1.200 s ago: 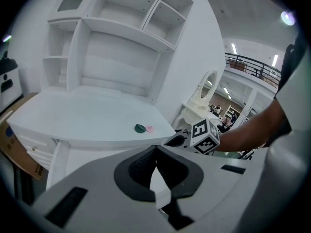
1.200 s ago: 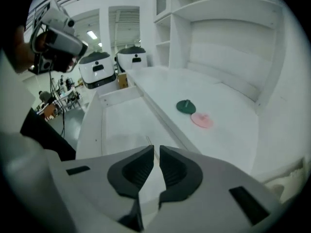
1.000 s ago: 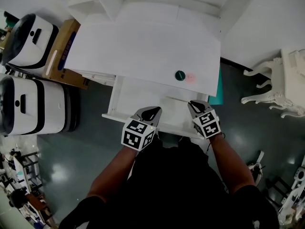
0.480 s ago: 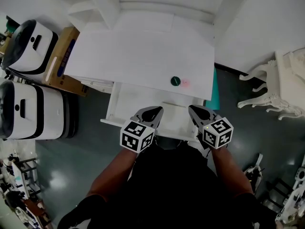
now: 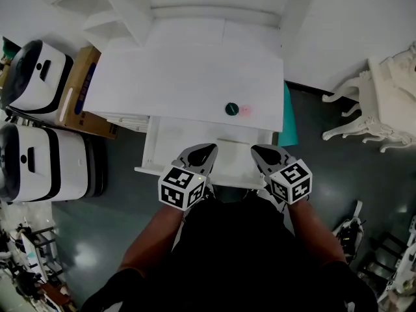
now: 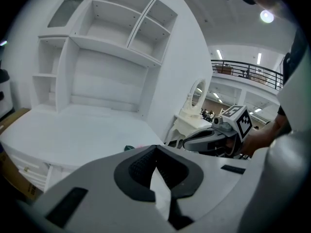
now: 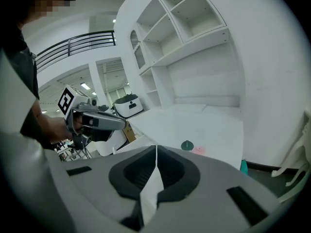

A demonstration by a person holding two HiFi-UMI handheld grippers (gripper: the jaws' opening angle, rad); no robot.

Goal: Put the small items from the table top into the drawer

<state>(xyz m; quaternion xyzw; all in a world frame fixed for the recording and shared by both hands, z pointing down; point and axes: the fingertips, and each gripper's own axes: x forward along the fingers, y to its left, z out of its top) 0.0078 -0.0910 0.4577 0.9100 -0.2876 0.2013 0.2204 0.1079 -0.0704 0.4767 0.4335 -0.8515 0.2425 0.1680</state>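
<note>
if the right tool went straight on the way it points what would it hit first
The right tool likely meets the table top, just left of the green disc; depth is unclear.

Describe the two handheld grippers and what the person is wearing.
The left gripper and right gripper match: light grey, wedge-shaped tongs lined with black ribbed pads. Each carries a white cube printed with black square markers. No cables show. The person wears a black top, and the forearms are uncovered.

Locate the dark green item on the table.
Head view: the dark green item sits near the front edge of the table top, toward the right, just left of the pink item.
</note>
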